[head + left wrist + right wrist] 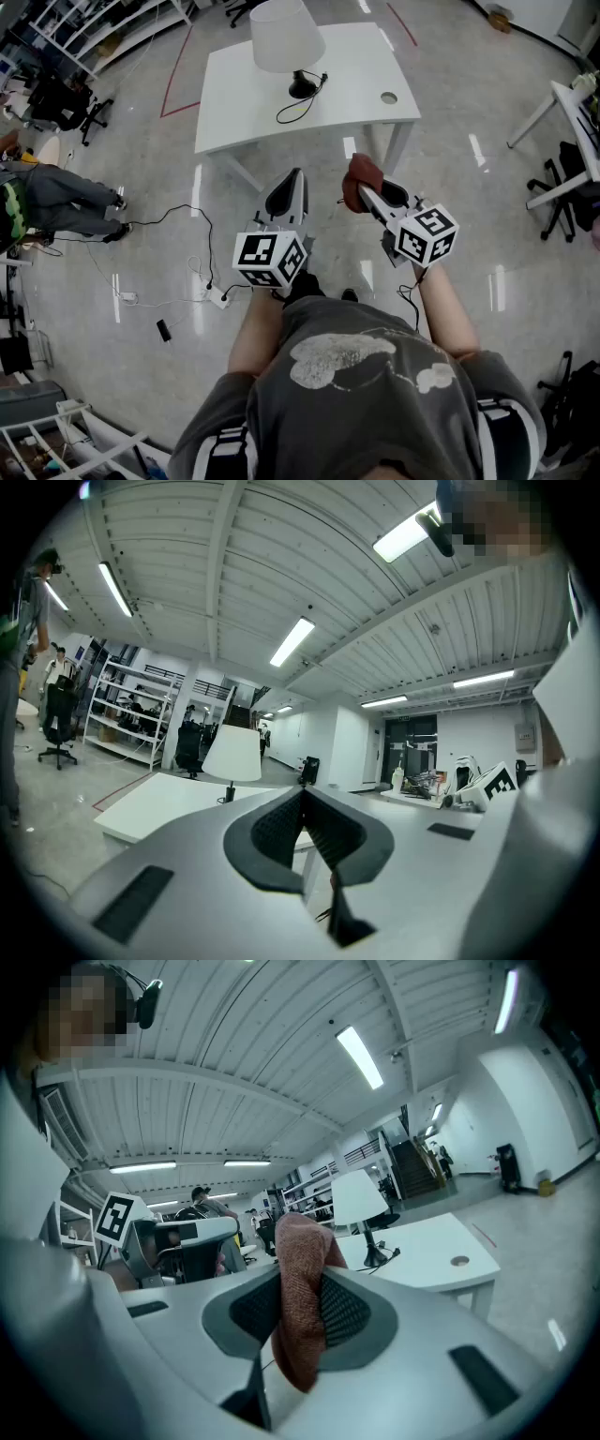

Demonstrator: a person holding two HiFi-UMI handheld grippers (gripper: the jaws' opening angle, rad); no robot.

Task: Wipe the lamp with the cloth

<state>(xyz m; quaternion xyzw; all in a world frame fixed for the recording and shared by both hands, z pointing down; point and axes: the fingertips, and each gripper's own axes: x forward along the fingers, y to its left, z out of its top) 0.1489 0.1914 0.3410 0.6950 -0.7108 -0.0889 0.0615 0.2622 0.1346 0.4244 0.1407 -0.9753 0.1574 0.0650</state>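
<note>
A lamp with a white shade (286, 36) and a black base (302, 86) stands on the white table (356, 66) ahead of me, its cord looped beside it. My right gripper (361, 187) is shut on a red-brown cloth (356, 180), held in the air short of the table's near edge. In the right gripper view the cloth (298, 1307) is pinched between the pads, and the lamp (361, 1199) shows beyond it. My left gripper (294, 178) is shut with nothing in it. It points at the table, and the lamp (232, 755) is far off in the left gripper view.
A round cable hole (388, 97) is in the table's right part. A power strip and cables (217, 298) lie on the floor at my left. A person (56, 192) sits at the far left near an office chair (66, 98). Another white table (572, 122) stands at the right.
</note>
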